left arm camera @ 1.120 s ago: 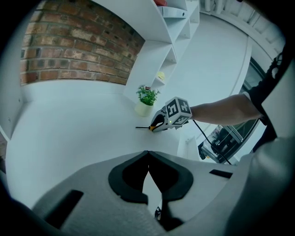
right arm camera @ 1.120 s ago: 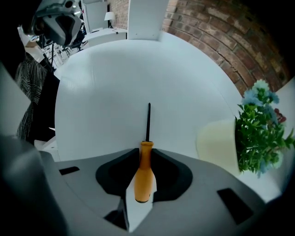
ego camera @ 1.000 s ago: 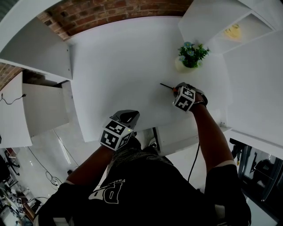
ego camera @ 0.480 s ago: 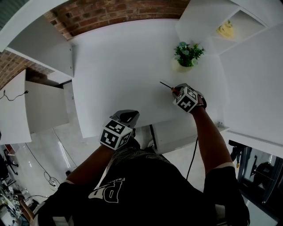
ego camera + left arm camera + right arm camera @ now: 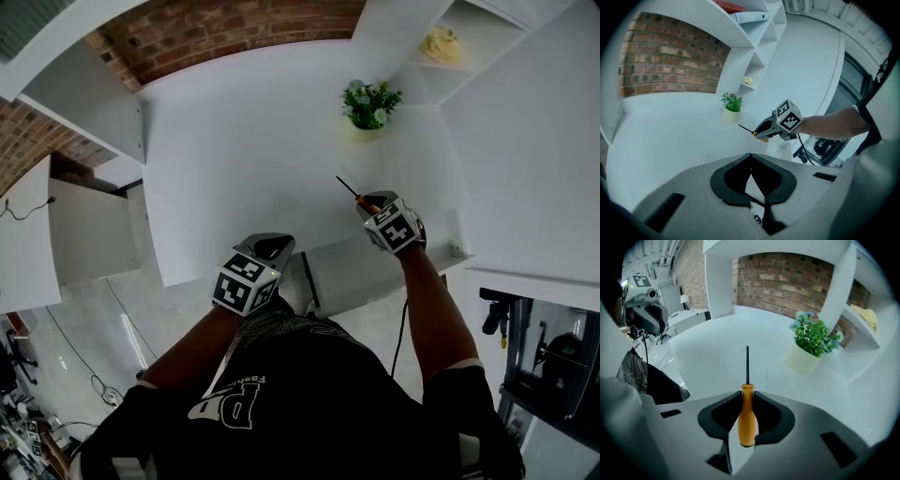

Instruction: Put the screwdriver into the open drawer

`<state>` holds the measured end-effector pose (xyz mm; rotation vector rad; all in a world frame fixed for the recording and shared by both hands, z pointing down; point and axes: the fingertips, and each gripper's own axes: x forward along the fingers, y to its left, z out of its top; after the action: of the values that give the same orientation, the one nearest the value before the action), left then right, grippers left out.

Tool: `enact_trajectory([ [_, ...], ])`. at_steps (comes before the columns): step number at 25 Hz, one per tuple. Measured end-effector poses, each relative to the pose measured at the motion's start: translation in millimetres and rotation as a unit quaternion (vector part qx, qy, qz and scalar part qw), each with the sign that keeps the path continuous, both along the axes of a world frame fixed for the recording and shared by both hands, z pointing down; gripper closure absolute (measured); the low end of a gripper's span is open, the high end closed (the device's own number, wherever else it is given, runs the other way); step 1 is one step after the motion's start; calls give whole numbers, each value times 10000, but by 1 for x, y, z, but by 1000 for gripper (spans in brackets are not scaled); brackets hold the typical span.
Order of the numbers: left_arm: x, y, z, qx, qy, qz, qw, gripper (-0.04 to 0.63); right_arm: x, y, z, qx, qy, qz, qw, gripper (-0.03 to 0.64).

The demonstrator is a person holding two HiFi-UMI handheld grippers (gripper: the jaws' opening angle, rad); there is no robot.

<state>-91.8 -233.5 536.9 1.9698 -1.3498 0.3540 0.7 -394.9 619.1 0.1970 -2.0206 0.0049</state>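
My right gripper is shut on the orange handle of the screwdriver, whose thin black shaft points out over the white table. In the right gripper view the handle sits upright between the jaws. The left gripper view shows the right gripper held above the table near its front edge. The open drawer juts out below the table's front edge, just under my right hand. My left gripper hovers at the table's front edge, shut and holding nothing.
A small potted plant stands at the back right of the table, also in the right gripper view. White shelves rise on the right with a yellow thing on one. A brick wall is behind.
My right gripper has drawn back a little toward the table's front edge, above the drawer, with the screwdriver still in it. The left gripper has hardly moved.
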Motion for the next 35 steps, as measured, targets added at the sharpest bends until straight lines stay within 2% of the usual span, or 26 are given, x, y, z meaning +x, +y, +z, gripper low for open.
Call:
enact_trajectory([
  [7,33,10,-6,74,-50,35,10000,578,51,22,3,-501,-455,905,9936,535],
  [15,58,26,-1,29,-101,41,9999,578,100,47,14,-1164,-894,1856,9716,535],
  [18,66,28,-1,38,-97,40,9999,578,114,58,20,-1306,-878,1971,9677,535],
  [26,85,36,4,30,-64,62,10000,578,145,90,49,-1550,-404,1878,9691,535],
  [32,85,44,11,-62,-30,-5,10000,578,154,103,70,-1716,-144,1911,9663,535],
  [35,81,46,16,-127,-1,-43,9999,578,155,101,84,-1847,21,2075,9606,536],
])
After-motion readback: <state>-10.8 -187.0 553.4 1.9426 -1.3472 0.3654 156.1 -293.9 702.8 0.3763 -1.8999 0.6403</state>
